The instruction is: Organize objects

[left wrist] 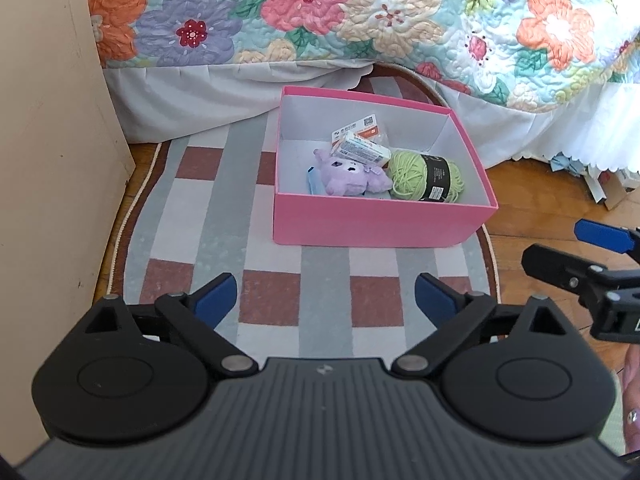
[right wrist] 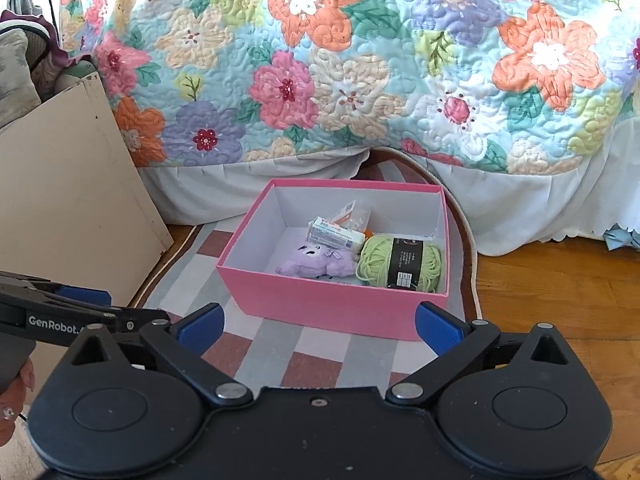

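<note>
Both grippers [left wrist: 326, 298] [right wrist: 320, 326] gape wide, empty; box [left wrist: 380, 220], frame centre, looks light, stiff card; grip opposite walls.

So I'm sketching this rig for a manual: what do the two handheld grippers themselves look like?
Both match. The left gripper has a ribbed dark grey body, two round black discs, black link arms with silver pivot pins and blue finger pads. The right gripper is the same build with blue pads. Seen from the right wrist camera, the left one's side carries white "GenRobot" lettering.
</note>
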A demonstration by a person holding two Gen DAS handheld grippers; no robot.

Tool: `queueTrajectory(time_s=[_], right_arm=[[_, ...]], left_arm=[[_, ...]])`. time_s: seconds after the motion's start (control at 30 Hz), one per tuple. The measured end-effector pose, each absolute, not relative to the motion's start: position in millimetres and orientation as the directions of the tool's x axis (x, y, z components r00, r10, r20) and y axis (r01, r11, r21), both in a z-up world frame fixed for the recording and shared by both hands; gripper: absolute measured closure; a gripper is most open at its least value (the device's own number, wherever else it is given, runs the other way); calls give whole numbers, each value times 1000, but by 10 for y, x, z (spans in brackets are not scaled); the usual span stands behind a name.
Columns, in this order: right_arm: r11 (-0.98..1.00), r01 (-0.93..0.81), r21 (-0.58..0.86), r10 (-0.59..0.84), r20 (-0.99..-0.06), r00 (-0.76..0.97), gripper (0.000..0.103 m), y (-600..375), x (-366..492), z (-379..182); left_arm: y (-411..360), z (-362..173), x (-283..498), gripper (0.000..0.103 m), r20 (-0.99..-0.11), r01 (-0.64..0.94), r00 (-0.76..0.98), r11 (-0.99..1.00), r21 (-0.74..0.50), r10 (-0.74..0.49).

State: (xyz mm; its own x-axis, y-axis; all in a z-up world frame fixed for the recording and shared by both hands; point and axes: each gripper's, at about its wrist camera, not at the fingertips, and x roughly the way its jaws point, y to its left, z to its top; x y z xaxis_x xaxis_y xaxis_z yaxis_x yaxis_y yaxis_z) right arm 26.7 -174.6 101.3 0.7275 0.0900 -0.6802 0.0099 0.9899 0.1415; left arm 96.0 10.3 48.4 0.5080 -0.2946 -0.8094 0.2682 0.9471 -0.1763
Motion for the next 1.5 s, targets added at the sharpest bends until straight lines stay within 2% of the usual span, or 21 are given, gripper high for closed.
queueTrajectory(time_s=[0.23,1.1,1.5], right_arm=[[989,20,145,87,-695,713,0,-1761,262,990],[990,112,91,2,-785,619,0,-1790,308,920],[985,161,65,-44,-803,595,0,-1848,303,929]], left_arm=[[196,464,975,0,-813,234,496,948,-213,-305],[210,435,959,0,-866,178,477,981,-74,-152],[189,449,945,0,-869,182,472,981,-68,-147]])
